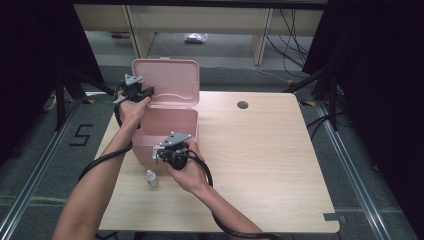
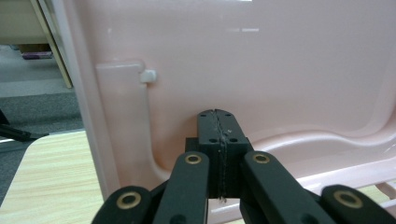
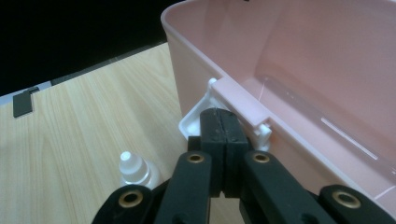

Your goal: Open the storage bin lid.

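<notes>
While lid [image 1: 169, 80] stands open, dropper bottle [image 1: 152, 178] beside box [image 1: 167, 127].

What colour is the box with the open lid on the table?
The box is pale pink, lid included; the high view shows it best.

Overhead view; close views sharing box [image 1: 165, 127]

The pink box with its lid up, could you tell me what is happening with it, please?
A person works on the pink box with two grippers. The left gripper, fingers shut, is at the inside of the raised lid. The right gripper, also shut, is at the front latch. A small dropper bottle stands on the table beside the box.
</notes>
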`<state>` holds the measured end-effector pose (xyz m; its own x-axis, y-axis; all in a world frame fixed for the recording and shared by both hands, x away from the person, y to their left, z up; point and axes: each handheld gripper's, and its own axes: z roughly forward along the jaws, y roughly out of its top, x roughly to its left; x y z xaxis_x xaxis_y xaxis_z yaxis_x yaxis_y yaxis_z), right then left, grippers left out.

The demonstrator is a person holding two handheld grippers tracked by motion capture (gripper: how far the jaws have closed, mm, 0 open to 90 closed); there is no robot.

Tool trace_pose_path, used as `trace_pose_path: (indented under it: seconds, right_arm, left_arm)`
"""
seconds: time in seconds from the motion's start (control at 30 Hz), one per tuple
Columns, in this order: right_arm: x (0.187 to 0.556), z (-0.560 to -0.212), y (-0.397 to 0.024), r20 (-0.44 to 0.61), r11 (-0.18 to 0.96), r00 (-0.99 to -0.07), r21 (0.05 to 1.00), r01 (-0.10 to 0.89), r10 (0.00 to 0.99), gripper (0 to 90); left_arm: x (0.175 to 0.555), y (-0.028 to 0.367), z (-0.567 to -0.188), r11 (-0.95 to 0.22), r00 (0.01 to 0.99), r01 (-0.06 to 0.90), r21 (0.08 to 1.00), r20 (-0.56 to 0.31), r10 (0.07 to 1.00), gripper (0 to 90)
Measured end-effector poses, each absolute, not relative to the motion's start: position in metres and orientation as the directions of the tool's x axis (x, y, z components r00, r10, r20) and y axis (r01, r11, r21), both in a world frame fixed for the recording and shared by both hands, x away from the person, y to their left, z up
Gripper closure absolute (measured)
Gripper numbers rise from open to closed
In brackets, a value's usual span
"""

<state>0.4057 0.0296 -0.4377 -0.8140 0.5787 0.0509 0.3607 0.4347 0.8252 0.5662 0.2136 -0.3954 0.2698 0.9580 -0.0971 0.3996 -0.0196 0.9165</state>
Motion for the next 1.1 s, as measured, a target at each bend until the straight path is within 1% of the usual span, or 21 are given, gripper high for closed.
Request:
trace_pose_path:
  seconds: [0.47,0.73,0.8,0.83,0.9,1.1]
  right_arm:
    - [0.407,-0.437,0.029,0.037,0.445,-0.818,0.825,0.349,0.574,90.0]
    - [0.407,-0.439,0.03,0.038,0.431,-0.814,0.834,0.345,0.58,90.0]
    - [0.407,-0.437,0.029,0.037,0.445,-0.818,0.825,0.348,0.573,90.0]
    - [0.407,-0.439,0.03,0.04,0.429,-0.814,0.834,0.347,0.58,90.0]
    - [0.407,-0.437,0.029,0.036,0.444,-0.818,0.826,0.348,0.574,90.0]
    - [0.407,-0.438,0.029,0.041,0.44,-0.818,0.827,0.35,0.574,90.0]
  left_arm:
    - [0.569,0.209,-0.4,-0.038,0.275,0.424,0.905,-0.088,0.957,89.7]
    - [0.57,0.207,-0.403,-0.043,0.274,0.441,0.896,-0.089,0.958,89.6]
    - [0.57,0.207,-0.404,-0.042,0.273,0.443,0.895,-0.09,0.958,89.6]
    - [0.57,0.207,-0.404,-0.046,0.273,0.446,0.894,-0.087,0.958,89.6]
    - [0.57,0.207,-0.406,-0.046,0.271,0.453,0.89,-0.088,0.959,89.6]
    - [0.571,0.205,-0.409,-0.054,0.271,0.475,0.878,-0.088,0.958,89.6]
